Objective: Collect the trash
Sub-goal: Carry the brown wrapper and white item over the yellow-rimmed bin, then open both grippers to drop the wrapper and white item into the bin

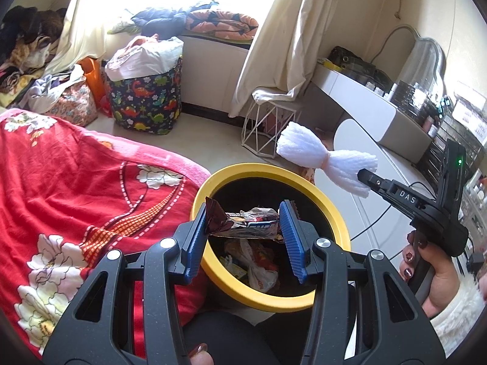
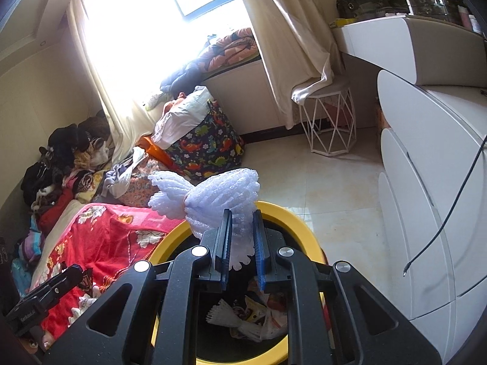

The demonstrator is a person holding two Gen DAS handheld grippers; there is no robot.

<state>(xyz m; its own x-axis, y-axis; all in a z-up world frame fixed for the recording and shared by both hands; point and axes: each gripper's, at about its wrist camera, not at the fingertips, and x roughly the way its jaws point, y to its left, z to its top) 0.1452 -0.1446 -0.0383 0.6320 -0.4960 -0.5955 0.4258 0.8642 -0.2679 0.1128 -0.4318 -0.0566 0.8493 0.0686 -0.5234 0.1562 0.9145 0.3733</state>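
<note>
So both grippers are loaded and parked right over the bin at this point. The left gripper (image 1: 243, 231) has its blue pads squeezed on a crumpled snack wrapper (image 1: 243, 222), which hangs above the open mouth of the yellow-rimmed trash bin (image 1: 331, 210). The right gripper (image 2: 242, 243) is pinched nearly closed on a white foam net bundle (image 2: 210, 194), the kind that's cinched in the middle like a bow; in the left wrist view it sits out over the far rim of the bin rather than dead centre. The bin's already got stuff in it: plastic bags and wrappers (image 1: 258, 264), and from the right wrist view what looks like another white foam piece (image 2: 225, 319) down there. So collecting looks well underway, and these two pieces just need dropping. The foam one probably wants to come a bit closer over the opening first. Can't tell if more trash is lying around; the red floral blanket (image 1: 76, 182) next to the bin looks free of it.
</note>
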